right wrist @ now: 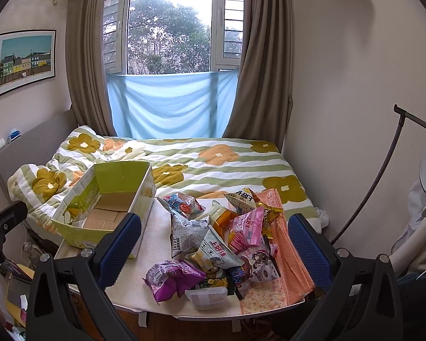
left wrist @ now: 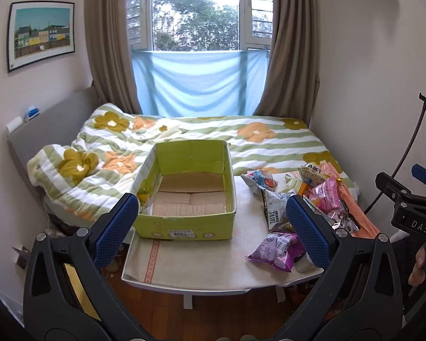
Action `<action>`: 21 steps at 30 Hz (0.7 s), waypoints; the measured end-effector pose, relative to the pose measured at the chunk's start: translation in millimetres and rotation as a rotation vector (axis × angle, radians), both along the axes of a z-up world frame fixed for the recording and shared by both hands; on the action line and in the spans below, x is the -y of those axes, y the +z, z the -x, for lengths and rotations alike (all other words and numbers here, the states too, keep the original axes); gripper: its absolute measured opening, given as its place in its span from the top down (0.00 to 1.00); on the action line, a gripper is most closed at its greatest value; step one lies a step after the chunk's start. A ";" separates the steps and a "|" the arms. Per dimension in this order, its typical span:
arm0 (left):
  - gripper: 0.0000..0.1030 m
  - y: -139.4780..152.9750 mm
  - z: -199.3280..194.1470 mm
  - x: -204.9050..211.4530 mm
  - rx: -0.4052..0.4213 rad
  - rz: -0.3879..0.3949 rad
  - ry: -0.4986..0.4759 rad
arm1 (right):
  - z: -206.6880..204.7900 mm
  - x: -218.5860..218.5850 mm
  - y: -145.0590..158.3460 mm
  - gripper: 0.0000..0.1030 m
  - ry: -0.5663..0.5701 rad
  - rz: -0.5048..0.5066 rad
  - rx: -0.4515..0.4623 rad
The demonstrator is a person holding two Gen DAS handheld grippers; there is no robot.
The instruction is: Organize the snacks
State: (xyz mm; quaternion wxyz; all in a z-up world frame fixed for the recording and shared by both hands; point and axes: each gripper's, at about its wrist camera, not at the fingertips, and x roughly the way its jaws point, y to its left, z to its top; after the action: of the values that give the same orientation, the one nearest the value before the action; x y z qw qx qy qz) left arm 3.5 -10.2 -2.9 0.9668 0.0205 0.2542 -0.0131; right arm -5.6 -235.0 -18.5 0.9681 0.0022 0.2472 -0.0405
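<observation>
Left wrist view centres the green cardboard box (left wrist: 186, 190), rectangular and empty, on the bench (left wrist: 207, 258). Crinkly foil snack packets (right wrist: 213, 244) heap right of the box, fully seen only from the right wrist. Left tongs (left wrist: 213, 227) and right tongs (right wrist: 215, 244) gape, holding nothing.

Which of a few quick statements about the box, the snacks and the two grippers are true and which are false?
1. The green box holds no snack packets. True.
2. The snack pile lies on the bed. False: it lies on the table, right of the box.
3. The left gripper grips a purple packet. False: it is open and empty.
4. The right gripper is open. True.
5. A purple packet lies at the pile's near edge. True.
</observation>
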 end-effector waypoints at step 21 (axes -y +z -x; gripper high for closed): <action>0.00 -58.0 -58.1 37.0 -0.189 -0.035 -0.164 | -13.2 24.1 -55.9 0.00 0.018 -0.010 -0.164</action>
State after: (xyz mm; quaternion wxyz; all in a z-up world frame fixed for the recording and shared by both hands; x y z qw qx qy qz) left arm 61.6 -47.2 -60.9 0.9337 0.0566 0.3419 -0.0897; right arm 7.6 -259.1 -74.4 0.9450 0.0016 0.3257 -0.0306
